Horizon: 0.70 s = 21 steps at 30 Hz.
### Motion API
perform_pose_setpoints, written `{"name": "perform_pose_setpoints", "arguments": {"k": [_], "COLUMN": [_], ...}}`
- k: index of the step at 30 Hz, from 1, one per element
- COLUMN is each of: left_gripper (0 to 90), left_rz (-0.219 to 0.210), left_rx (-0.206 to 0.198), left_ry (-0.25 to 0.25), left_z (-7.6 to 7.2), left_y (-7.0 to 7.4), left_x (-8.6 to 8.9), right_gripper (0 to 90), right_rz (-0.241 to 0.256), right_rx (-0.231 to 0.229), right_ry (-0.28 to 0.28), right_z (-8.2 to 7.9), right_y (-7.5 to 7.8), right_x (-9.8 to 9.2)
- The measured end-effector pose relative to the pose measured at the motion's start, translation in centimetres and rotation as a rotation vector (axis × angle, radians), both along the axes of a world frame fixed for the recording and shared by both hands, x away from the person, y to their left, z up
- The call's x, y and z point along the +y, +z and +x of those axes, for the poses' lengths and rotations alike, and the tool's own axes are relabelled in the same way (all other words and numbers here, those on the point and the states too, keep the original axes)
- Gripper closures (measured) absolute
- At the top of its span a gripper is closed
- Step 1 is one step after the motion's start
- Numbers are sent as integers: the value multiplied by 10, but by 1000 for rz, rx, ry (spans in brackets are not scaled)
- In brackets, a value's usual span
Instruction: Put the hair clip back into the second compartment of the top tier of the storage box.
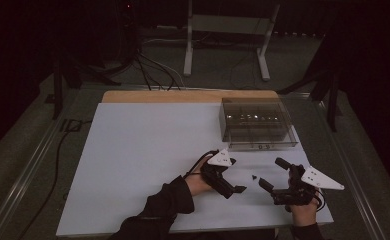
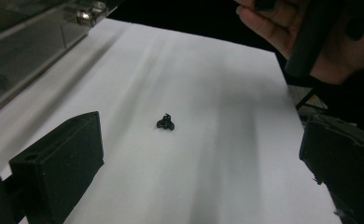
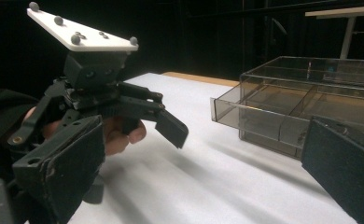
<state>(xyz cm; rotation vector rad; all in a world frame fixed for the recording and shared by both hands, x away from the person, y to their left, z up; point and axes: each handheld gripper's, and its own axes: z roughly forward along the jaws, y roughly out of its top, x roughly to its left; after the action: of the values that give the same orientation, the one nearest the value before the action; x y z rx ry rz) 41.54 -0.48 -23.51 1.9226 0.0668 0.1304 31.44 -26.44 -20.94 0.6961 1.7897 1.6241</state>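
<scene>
A tiny black part (image 1: 253, 176) lies on the white table top (image 1: 143, 150), between the two grippers. My left gripper (image 1: 237, 175) stands open just left of it. In the left gripper view the part (image 2: 165, 123) rests on the surface ahead of the wide-spread jaws of the left gripper (image 2: 203, 140), touching neither. My right gripper (image 1: 274, 173) is open to the right of the part, with nothing between the jaws. The right gripper view looks past its own open gripper (image 3: 206, 149) at the left gripper's white plate (image 3: 84, 32).
A clear plastic compartment box (image 1: 255, 122) stands at the back right of the board, also near in the right gripper view (image 3: 311, 102). A hand (image 2: 311, 37) holding the right gripper sits at the table's right edge. Cables and a stand lie on the floor beyond.
</scene>
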Motion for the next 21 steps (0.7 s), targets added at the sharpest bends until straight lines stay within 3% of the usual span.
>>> {"name": "perform_pose_setpoints", "arguments": {"k": [10, 12, 15, 21], "left_gripper": [32, 51, 78, 162], "left_rz": [83, 110, 142, 198], "left_rx": [2, 9, 16, -19], "left_ry": [4, -17, 3, 36], "left_z": [3, 5, 9, 15], "left_y": [-3, -5, -9, -15], "left_x": [-26, -31, -39, -51], "right_gripper": [0, 0, 0, 0], "right_rz": [6, 6, 8, 7], "right_rx": [0, -1, 0, 2], "right_ry": [2, 3, 4, 7], "right_z": [-1, -1, -1, -1], "right_y": [1, 1, 1, 1], "right_x": [-1, -1, -1, -1]}}
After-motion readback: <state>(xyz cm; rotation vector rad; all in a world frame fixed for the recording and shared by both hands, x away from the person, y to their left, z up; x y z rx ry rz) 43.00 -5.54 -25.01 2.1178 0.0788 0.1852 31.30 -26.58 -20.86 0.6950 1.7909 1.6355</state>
